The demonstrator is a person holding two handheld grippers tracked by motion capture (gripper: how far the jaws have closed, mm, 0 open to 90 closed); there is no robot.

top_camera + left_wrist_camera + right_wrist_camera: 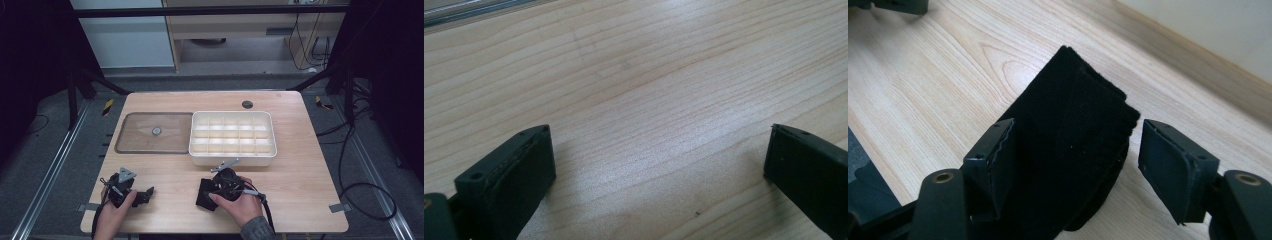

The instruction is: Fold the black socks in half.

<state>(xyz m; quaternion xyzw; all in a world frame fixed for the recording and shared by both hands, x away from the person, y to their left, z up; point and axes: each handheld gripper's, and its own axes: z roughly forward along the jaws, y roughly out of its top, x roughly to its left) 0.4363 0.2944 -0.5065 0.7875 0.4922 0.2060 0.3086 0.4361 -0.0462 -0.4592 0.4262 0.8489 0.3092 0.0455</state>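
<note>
Right gripper (1075, 150) lies low, jaws apart around folded black cloth (1073, 135).

- I see a light wood-grain bench (300, 190) with rounded corners; a small dark round grommet (247, 104) sits near its far edge.
- The floor (50, 150) around it is grey carpet, dim at both sides.
- Metal rails (47, 175) run along the floor on the left and right of the bench.
- Black frame struts (100, 82) angle down behind the bench; a dark bar (210, 11) crosses the top.
- Yellow-and-black tape marks (107, 106) lie on the floor at both far corners.
- Black cables (360, 190) loop on the floor at right.
- Behind, a pale wood cabinet (235, 30) stands beside a white panel (130, 45).
- Light is soft and falls mostly on the bench.
</note>
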